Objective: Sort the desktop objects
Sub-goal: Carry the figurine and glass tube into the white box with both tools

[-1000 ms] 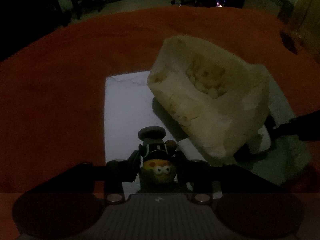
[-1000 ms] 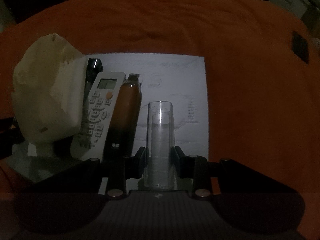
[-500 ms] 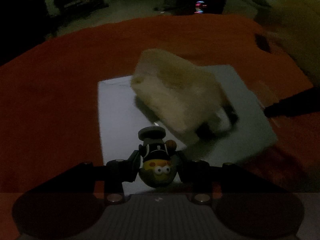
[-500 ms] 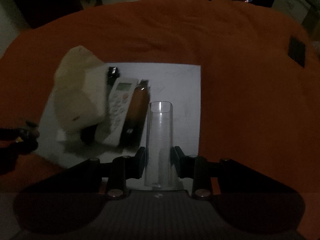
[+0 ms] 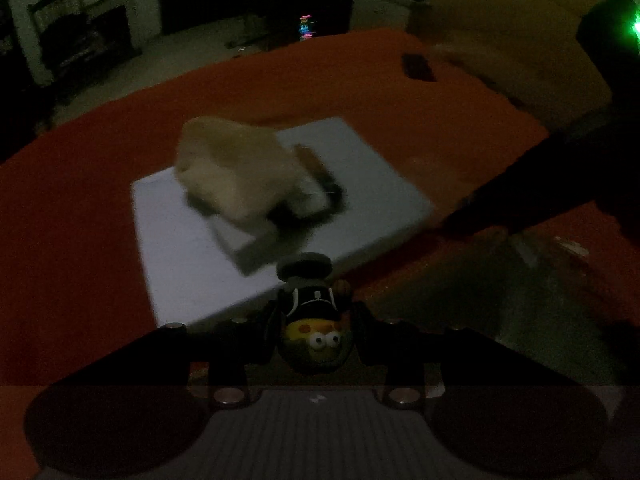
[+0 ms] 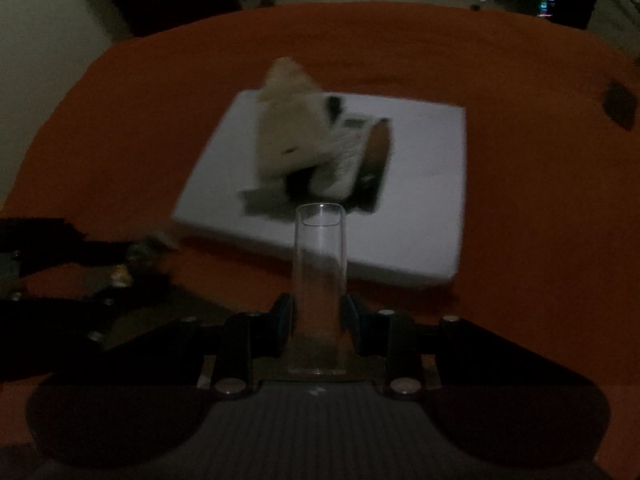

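Desktop objects: we've got a small toy figure pinched upside down in the left gripper, eyes toward the camera, its round base pointing away. Right gripper is clamped on a clear plastic tube, open end pointing forward.

Rest of the pile sits on the white sheet mid-table: crumpled cream paper bag, white remote and a brown oblong item just beside it. All motion-blurred and dim; we can't read the remote's buttons or tell what the brown item is. Bag covers part of the remote in both views.

Left gripper shows at the left edge of the right view, mostly black silhouette. Right gripper's arm cuts across the right side of the left view as a dark shape.

Orange tablecloth is bare on all sides of the sheet. Small dark object near the far right edge; unidentifiable.
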